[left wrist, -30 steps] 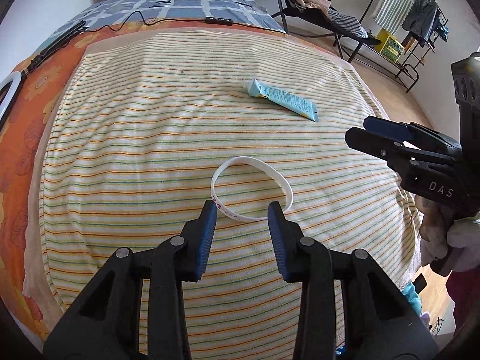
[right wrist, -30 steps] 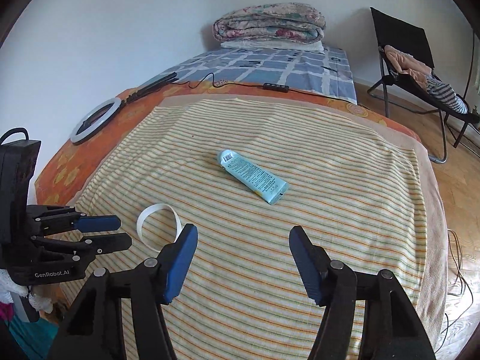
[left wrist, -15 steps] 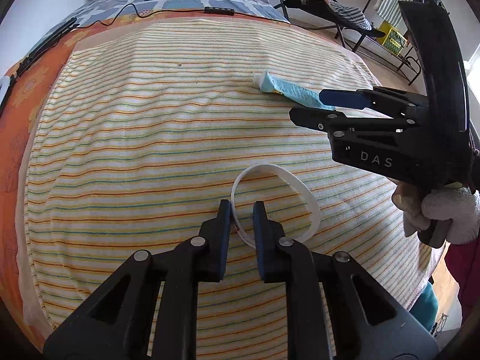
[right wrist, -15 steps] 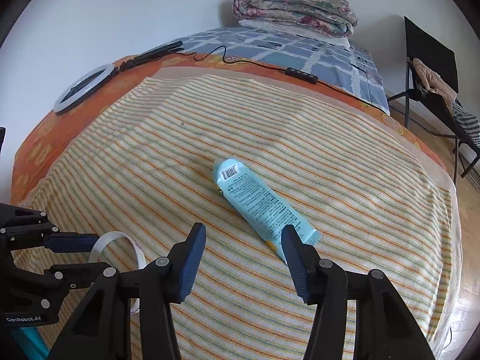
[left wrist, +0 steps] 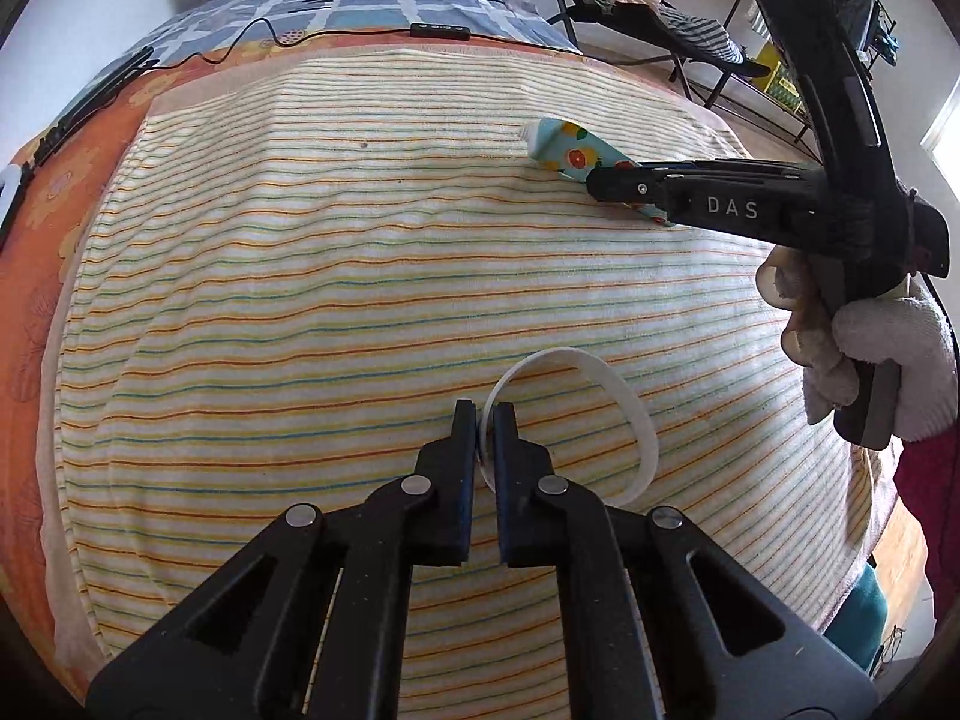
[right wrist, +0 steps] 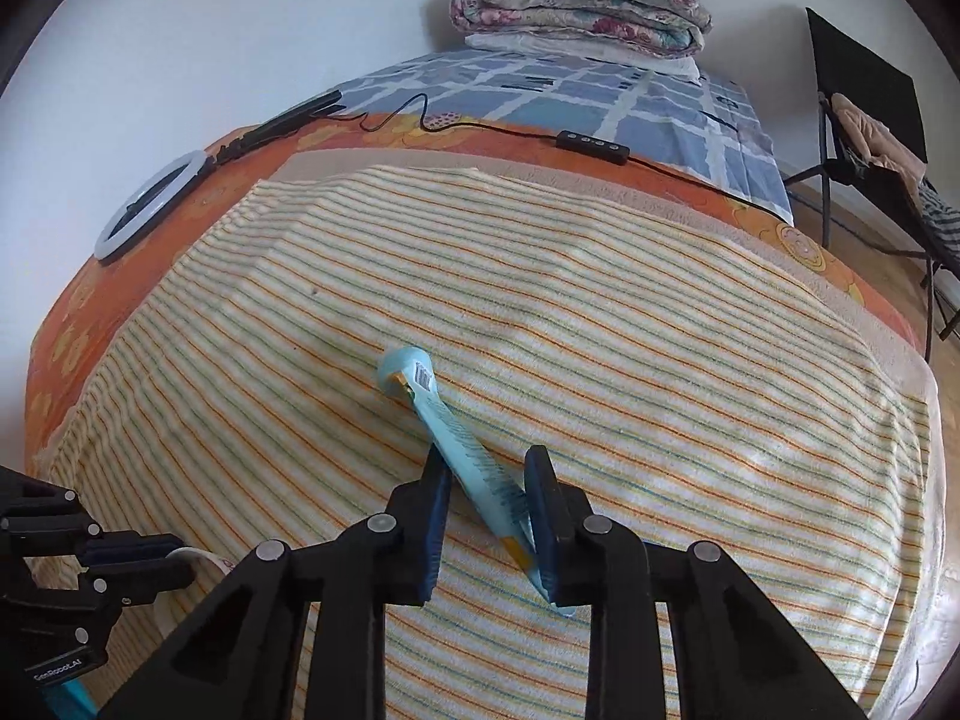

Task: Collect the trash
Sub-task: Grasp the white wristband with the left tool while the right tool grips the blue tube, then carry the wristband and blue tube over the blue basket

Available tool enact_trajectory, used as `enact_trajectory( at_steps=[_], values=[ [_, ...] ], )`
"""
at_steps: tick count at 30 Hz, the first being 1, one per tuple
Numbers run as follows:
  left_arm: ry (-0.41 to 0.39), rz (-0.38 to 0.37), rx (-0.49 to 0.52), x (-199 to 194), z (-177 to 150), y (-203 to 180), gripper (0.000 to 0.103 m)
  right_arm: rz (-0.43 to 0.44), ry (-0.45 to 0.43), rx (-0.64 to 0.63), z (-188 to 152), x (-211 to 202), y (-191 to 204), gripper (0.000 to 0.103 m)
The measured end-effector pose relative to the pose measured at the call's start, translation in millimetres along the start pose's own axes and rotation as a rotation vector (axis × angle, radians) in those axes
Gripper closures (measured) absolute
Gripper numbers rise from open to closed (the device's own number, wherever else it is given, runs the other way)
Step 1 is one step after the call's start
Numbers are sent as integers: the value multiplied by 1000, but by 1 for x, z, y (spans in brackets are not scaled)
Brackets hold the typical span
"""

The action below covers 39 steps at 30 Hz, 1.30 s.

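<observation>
A white paper ring (left wrist: pixel 624 396) lies on the striped towel (left wrist: pixel 300 300) that covers the bed. My left gripper (left wrist: pixel 485 420) is shut on the ring's near edge. A light blue tube (right wrist: pixel 462 438) lies further right; it also shows in the left wrist view (left wrist: pixel 564 150). My right gripper (right wrist: pixel 489 468) has closed on the tube's flat end, and the tube stands on edge, tilted between the fingers. The right gripper also shows in the left wrist view (left wrist: pixel 606 183). The left gripper shows at the lower left of the right wrist view (right wrist: pixel 168 558).
A ring light (right wrist: pixel 150 204) and its black stand lie on the orange sheet at the far left. A cable with a black remote (right wrist: pixel 591 144) crosses the bed. Folded quilts (right wrist: pixel 576 6) sit at the head. A black chair (right wrist: pixel 870 120) with clothes stands at the right.
Both grippers moved forward and closed. The left jaws shut on the ring's edge. The right jaws closed on the tube, which turned up on its edge.
</observation>
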<state>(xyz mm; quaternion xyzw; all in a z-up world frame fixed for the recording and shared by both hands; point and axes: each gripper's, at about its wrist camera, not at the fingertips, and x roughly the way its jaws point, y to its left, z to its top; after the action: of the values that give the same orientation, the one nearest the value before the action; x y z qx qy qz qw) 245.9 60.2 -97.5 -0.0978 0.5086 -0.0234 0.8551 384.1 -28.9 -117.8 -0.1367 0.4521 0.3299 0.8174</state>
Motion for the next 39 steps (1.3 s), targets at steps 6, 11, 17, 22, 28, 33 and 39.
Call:
enact_trajectory(
  at_steps=[6,11,17,22,28,33,39],
  values=[
    [3,2,-19,3,2,1,93,28,-3,34,-4,-2,-3,91],
    [-13,21,9,6,3,-4,100,28,-6,47,-6,-4,1,98],
    [-57,13,18,-11,3,-8,102,20,-35,69,-12,-15,2,98],
    [-98,14,23,-31,3,-10,102,22,-55,101,-24,-31,3,98],
    [-137,18,31,-54,0,-14,102,0,-92,89,-42,-63,15,98],
    [-159,13,43,-74,-12,-24,102,-9,-106,97,-61,-91,27,98],
    [-171,17,73,-95,-33,-40,102,-18,-116,93,-89,-129,51,98]
  ],
)
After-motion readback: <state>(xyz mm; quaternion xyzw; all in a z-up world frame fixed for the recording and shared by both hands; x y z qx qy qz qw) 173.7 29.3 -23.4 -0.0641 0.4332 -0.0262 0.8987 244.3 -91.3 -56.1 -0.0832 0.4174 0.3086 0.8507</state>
